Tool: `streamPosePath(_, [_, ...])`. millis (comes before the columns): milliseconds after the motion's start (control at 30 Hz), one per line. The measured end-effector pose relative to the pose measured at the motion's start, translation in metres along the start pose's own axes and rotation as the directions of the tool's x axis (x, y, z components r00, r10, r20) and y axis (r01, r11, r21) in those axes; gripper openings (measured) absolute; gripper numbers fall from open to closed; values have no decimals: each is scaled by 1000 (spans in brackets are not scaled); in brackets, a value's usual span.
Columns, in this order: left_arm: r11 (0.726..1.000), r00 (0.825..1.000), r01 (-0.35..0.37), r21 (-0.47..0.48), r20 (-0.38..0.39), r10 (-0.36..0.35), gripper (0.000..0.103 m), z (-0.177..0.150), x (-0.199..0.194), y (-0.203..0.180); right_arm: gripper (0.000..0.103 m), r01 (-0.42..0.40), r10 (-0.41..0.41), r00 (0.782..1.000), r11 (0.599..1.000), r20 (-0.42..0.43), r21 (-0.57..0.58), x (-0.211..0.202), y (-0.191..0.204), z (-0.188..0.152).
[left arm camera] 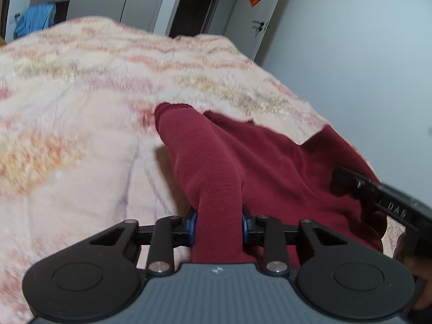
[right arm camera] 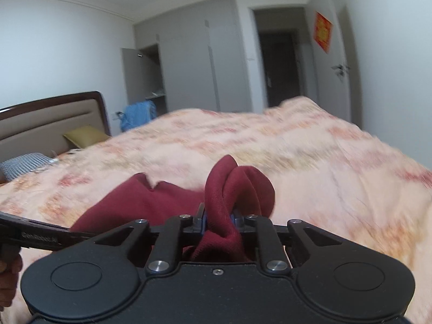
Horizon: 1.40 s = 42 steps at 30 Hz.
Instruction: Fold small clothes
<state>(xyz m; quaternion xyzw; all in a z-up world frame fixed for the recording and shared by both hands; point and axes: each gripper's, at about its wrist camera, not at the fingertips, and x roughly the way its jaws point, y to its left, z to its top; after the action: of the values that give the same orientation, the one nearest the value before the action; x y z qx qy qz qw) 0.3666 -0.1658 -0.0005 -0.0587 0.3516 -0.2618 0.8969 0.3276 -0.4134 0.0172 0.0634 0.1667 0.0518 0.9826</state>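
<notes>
both the left gripper (left arm camera: 218, 225) and right gripper (right arm camera: 219, 222) clench the soft, light maroon sweater (left arm camera: 270, 156) above the blanket (left arm camera: 94, 94); hold it by its edges.

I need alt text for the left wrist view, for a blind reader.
The left tongs grip a sleeve of a dark red sweater lying on a peach blanket. The right tongs reach in from the right edge.

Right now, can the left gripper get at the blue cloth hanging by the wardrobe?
Probably not. The left gripper is shut on the dark red garment's sleeve, and the blue cloth hangs beyond the far side of the bed's pink blanket. It would have to let go and cross the bed first.
</notes>
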Motion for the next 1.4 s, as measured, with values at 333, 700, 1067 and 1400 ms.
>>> streamPosePath(333, [975,961,-213,62,193,197,30,36,-77,39,16,-218,217,976,976,27,10,53,81,34])
streamPosePath(700, [925,912,-380,-33,152,380,31,21,-92,110,16,-293,292,950,956,-113,6,104,142,4])
streamPosePath(1067, [919,913,-386,-77,109,393,37,-8,-84,132,17,-261,267,955,964,-129,57,109,126,-9])
streamPosePath(1400, [914,914,-387,-117,84,398,74,-9,-87,127,34,-160,178,971,980,-159,117,99,106,-18])
